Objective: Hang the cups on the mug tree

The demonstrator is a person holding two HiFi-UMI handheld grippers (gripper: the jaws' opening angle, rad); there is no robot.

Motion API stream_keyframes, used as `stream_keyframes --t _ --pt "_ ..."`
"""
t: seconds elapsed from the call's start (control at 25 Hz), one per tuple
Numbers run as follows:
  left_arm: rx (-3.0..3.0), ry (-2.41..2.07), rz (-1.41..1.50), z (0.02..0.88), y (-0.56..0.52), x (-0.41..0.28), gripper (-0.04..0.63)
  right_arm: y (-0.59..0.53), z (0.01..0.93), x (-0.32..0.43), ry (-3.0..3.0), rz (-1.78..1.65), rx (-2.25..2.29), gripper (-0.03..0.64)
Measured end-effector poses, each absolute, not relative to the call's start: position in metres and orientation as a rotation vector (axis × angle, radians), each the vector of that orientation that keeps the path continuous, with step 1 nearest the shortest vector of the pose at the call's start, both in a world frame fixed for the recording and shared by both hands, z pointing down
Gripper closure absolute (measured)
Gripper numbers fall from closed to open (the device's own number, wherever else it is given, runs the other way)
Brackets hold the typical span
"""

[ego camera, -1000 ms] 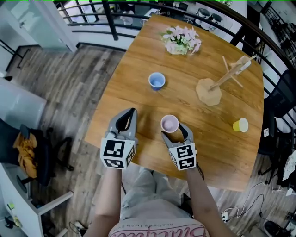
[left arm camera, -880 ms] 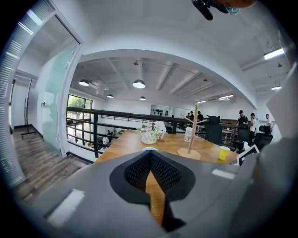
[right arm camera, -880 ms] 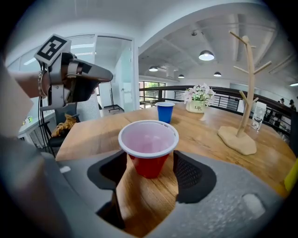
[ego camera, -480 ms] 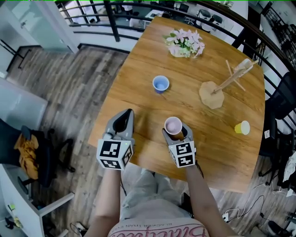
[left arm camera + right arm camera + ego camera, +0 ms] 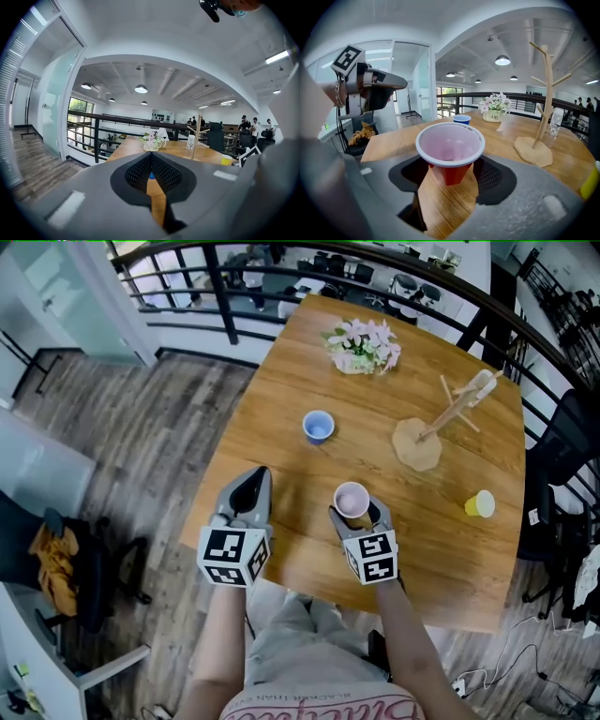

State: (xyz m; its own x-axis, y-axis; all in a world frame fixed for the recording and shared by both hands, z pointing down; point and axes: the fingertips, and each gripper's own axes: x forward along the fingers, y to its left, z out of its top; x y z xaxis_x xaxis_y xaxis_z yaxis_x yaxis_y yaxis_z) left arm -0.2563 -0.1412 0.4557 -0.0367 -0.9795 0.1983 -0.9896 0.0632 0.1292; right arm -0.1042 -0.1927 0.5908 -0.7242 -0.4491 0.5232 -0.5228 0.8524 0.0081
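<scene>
Right gripper view: the right gripper (image 5: 452, 172) pinches the red cup (image 5: 450, 146) low on its tapered body, one pad on each side, with the mouth up. Its jaws have just been closing, with the cup between them. The low grip leaves the rim and upper wall free, which is judged to suit presenting the cup to a peg. Whether the base is clear of the table (image 5: 281, 390) cannot be told.

Location of items, head view:
- Red cup: at the near edge of the table, about centre, inside the right gripper.
- Mug tree (image 5: 439, 423): to the far right of the held cup and well apart from it. It stands on its flat base with the pegs angled upward, so a cup has to be brought in from above.
- Blue cup (image 5: 318, 426): to the far left of the held cup, upright, standing alone.
- Yellow cup (image 5: 482, 504): to the right, near the table's right edge. It appears to lie on its side.
- Flower pot (image 5: 364, 345): at the far edge, outside the line from cup to tree.

Left gripper (image 5: 255, 476): the jaws are pressed together with nothing between them. It hangs over the near left of the table, level with the right gripper. This position is judged a parked one, since the path from the held cup to the tree runs to the far right.
</scene>
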Motion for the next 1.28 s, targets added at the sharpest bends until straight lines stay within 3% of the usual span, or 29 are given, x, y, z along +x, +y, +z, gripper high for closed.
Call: stream_keyframes --t 1.28 --pt "2.209 -2.173 -0.010 0.373 -0.184 -0.216 0.584 -0.250 0.489 -0.083 -2.705 0.172 0.749 0.327"
